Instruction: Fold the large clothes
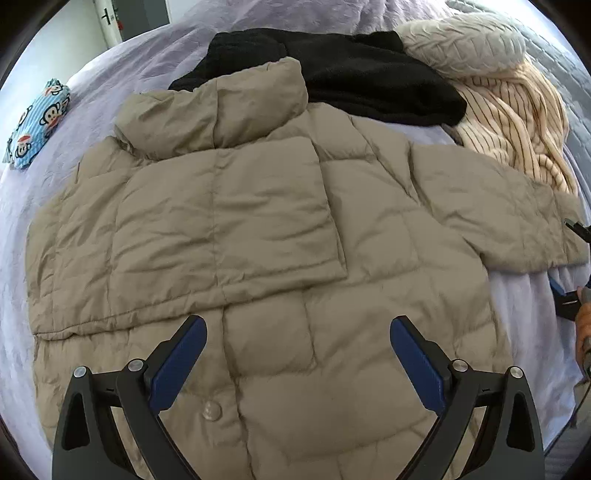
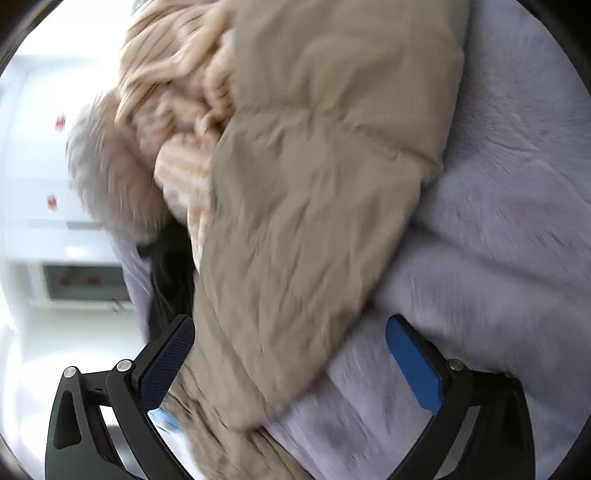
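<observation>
A beige quilted puffer jacket lies flat on the lilac bedcover, collar at the far side. Its left sleeve is folded across the chest; its right sleeve stretches out to the right. My left gripper hovers open above the jacket's lower body, holding nothing. My right gripper is open, rolled sideways, with the end of that sleeve in front of its open jaws; the view is blurred. Part of the right gripper shows at the right edge of the left wrist view.
A black garment, a cream striped knit and a grey knit are piled beyond the collar. A blue cartoon-print pouch lies at the far left. A white wall and door stand behind the bed.
</observation>
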A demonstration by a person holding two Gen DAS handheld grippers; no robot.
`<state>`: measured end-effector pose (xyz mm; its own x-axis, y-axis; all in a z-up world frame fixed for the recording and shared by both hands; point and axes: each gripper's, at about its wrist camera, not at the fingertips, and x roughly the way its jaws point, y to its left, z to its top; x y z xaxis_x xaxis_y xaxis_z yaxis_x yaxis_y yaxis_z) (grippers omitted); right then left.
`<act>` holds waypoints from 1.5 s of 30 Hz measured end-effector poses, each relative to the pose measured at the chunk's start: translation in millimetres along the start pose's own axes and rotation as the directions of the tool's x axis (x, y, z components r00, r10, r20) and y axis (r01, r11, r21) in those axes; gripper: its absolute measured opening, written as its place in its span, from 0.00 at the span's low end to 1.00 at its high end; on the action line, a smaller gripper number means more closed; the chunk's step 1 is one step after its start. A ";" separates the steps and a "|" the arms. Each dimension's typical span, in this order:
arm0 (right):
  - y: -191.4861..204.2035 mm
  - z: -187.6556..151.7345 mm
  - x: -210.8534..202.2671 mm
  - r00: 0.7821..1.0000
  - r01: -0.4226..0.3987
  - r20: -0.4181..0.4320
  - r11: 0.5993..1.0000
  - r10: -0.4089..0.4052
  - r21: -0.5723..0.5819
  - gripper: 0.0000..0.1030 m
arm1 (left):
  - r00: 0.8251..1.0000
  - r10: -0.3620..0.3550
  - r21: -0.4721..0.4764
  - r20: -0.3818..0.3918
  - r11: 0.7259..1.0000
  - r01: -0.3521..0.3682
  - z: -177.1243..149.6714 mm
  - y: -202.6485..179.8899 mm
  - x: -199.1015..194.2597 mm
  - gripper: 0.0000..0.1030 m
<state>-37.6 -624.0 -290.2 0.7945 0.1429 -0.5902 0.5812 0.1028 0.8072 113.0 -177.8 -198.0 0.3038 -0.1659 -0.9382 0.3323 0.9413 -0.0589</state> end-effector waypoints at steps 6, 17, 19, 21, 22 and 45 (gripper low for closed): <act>-15.6 14.2 8.9 0.991 -0.131 0.015 0.968 0.131 0.215 0.45 | 0.999 0.000 -0.030 0.035 1.000 0.001 13.4 6.5 -3.4 0.97; 106.9 -28.2 3.5 0.989 -0.148 -0.048 0.977 0.142 -0.151 0.07 | 0.993 0.051 -0.099 0.108 0.994 -0.041 17.2 64.0 -31.2 0.97; 143.9 -53.5 9.8 0.985 -0.166 -0.087 0.954 0.148 -0.251 0.07 | 0.990 0.073 -0.129 0.120 0.990 -0.058 15.9 84.4 -37.0 0.97; 183.1 -87.1 22.7 0.980 -0.185 -0.137 0.915 0.144 -0.359 0.07 | 0.987 0.094 -0.154 0.128 0.985 -0.074 13.1 100.8 -41.0 0.97; 198.7 -102.6 29.2 0.978 -0.193 -0.158 0.894 0.140 -0.404 0.07 | 0.985 0.109 -0.170 0.135 0.982 -0.085 10.8 111.6 -44.4 0.97; 207.7 -361.4 190.7 0.848 -0.084 -0.401 0.658 -0.347 -0.748 0.58 | 0.981 0.164 -0.327 0.108 0.937 -0.121 -26.4 221.3 -14.8 0.97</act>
<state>171.0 -219.6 -234.6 0.4011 0.4798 -0.7803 0.1837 0.7924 0.5817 158.5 40.7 -206.2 0.4484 -0.0399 -0.8929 -0.0171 0.9984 -0.0532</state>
